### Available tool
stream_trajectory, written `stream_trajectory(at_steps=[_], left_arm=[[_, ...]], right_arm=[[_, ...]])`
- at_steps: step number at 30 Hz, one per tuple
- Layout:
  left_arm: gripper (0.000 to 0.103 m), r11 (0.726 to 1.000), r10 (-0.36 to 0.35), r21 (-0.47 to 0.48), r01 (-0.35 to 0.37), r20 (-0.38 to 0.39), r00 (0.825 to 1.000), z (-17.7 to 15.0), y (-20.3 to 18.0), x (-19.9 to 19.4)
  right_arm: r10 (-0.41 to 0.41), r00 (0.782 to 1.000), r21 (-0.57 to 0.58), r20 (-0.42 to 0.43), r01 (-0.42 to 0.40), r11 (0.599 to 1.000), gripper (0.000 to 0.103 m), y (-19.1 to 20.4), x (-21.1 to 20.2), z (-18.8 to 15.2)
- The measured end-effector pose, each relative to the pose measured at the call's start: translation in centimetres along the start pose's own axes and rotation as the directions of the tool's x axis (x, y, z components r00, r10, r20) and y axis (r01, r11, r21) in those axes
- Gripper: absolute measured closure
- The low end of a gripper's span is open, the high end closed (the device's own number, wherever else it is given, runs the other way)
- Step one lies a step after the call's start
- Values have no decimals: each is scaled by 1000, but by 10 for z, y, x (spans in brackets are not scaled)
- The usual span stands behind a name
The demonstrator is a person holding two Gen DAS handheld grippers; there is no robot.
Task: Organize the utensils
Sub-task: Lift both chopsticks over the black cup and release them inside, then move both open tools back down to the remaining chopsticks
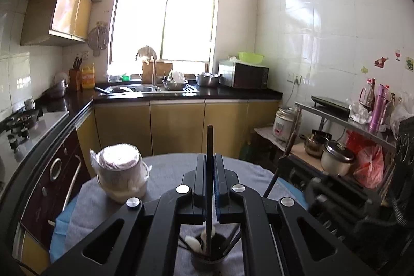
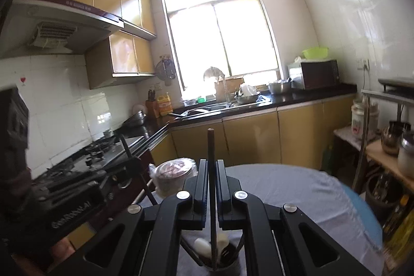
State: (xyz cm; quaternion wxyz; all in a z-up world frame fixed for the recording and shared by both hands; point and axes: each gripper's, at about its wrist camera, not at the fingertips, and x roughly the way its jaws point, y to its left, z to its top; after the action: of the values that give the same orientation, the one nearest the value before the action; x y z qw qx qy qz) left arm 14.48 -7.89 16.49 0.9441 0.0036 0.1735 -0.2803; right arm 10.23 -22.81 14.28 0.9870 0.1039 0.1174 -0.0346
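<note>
My left gripper (image 1: pixel 209 157) is shut on a thin dark chopstick (image 1: pixel 209 141) that stands upright between its pads. Its lower end reaches the mouth of a dark utensil cup (image 1: pixel 207 256) holding white spoons (image 1: pixel 192 242) and other sticks. My right gripper (image 2: pixel 211 162) is shut on a brown chopstick (image 2: pixel 211 146), also upright, its lower end at the same cup (image 2: pixel 222 263) beside white spoons (image 2: pixel 203 246). Each gripper shows blurred in the other's view: the right one (image 1: pixel 282 159) on the right, the left one (image 2: pixel 134 159) on the left.
The cup stands on a round table with a grey cloth (image 1: pixel 168 172) over a blue edge (image 2: pixel 362 214). A plastic-wrapped container (image 1: pixel 120 172) sits at the table's far left. A stove counter (image 2: pixel 98 154) runs on the left and a cluttered metal shelf (image 1: pixel 336 118) on the right.
</note>
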Motion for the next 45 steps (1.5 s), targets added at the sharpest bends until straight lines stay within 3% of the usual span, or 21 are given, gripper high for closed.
stream_trajectory(at_steps=[5, 13, 24, 27, 29, 30, 32, 34, 38, 45], left_arm=[[98, 1000, 19, -5, -19, 1, 1000, -7, -1, 18], [98, 999, 8, -51, -14, -110, 994, -44, 10, 47], [97, 998, -6, -59, -5, -177, 984, -63, 12, 36], [90, 998, 11, -54, -20, -174, 985, -66, 16, 22], [79, 998, 21, -52, -30, -168, 986, -70, 20, 13], [66, 998, 32, -50, -40, -168, 985, -73, 21, 6], [53, 997, 49, -50, -58, -172, 984, -82, 24, -4], [50, 997, 54, -45, -63, -182, 982, -93, 26, -14], [43, 994, 93, -29, -103, -238, 967, -126, 32, -25], [43, 982, 131, -69, -176, -422, 897, -197, 53, -19]], right_arm=[[-24, 999, -1, -41, 24, 1000, 97, -4, 27, -10], [0, 989, 92, -149, 14, 996, 97, -33, 38, -45], [70, 975, 168, -213, -34, 985, 95, -48, 25, -63], [70, 975, 172, -209, -34, 985, 95, -49, 16, -67], [72, 976, 181, -206, -35, 983, 95, -50, 10, -69], [76, 976, 189, -206, -36, 981, 95, -52, 5, -72], [79, 974, 196, -211, -37, 980, 95, -53, 0, -77], [83, 970, 201, -228, -36, 979, 95, -54, -6, -85], [94, 956, 205, -279, -36, 978, 89, -56, -15, -104], [106, 922, 232, -373, -18, 973, 85, -62, -24, -151]])
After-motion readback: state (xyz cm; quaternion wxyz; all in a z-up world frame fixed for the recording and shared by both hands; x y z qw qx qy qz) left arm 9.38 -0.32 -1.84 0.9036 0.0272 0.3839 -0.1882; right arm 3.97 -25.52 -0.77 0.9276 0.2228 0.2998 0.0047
